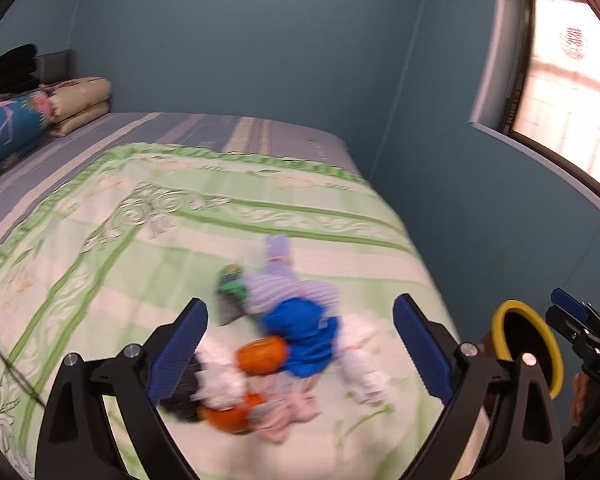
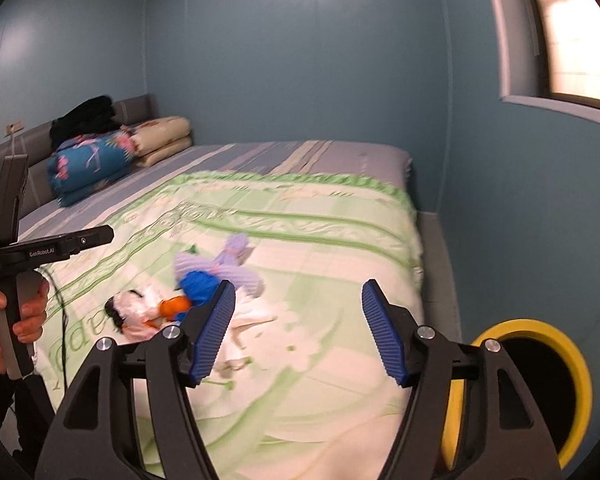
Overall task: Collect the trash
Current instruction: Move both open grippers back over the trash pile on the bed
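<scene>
Your right wrist view alone shows your left hand (image 2: 3, 316) on its handle; your left wrist view alone shows the window's pane (image 1: 568, 92). Both of your claws, the left gripper (image 1: 300, 344) and the right gripper (image 2: 297, 328), stand open with nothing between the pads. The yellow-rimmed bin (image 2: 556, 392) sits just off the bed's (image 2: 320, 400) near right corner. The trash pile (image 1: 283, 344), blurred scraps of blue, orange, white and lilac, lies on the green quilt near the bed's near edge.

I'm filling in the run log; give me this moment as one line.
left gripper: open, empty | right gripper: open, empty | trash pile: on bed | yellow-rimmed bin: beside bed
</scene>
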A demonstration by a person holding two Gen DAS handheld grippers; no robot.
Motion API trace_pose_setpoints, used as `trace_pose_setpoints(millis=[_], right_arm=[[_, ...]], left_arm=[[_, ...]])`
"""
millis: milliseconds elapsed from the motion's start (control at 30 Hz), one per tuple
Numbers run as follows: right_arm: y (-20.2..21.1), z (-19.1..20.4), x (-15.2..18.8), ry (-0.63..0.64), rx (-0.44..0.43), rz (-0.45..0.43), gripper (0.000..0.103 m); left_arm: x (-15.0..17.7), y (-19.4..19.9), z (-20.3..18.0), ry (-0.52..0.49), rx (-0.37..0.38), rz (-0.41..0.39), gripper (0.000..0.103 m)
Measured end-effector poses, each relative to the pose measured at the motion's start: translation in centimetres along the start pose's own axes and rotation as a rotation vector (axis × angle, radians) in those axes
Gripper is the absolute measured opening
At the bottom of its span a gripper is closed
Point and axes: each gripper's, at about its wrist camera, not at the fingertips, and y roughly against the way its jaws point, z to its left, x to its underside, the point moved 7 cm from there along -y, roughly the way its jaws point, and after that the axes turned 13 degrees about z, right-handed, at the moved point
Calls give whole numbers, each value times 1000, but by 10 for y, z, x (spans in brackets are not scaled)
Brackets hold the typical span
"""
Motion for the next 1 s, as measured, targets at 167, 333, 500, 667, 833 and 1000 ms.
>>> trace_pose_setpoints(millis=[167, 333, 500, 667, 833, 1000], right_arm=[[-32, 27, 8, 31, -46, 64, 62], [-60, 45, 17, 51, -63, 115, 62], [-85, 60, 26, 76, -73, 167, 62], [-109, 71, 33, 93, -82, 215, 62], [-130, 78, 38, 104, -89, 259, 62], [-147, 82, 41, 110, -91, 293, 62]], left_arm=[[16, -5, 43, 28, -43, 27, 93], [36, -14, 81, 52, -63, 60, 94], [53, -28, 111, 65, -73, 101, 94], [70, -43, 129, 57, -65, 140, 94], [82, -59, 138, 47, -56, 179, 94], [85, -73, 140, 39, -55, 203, 94]])
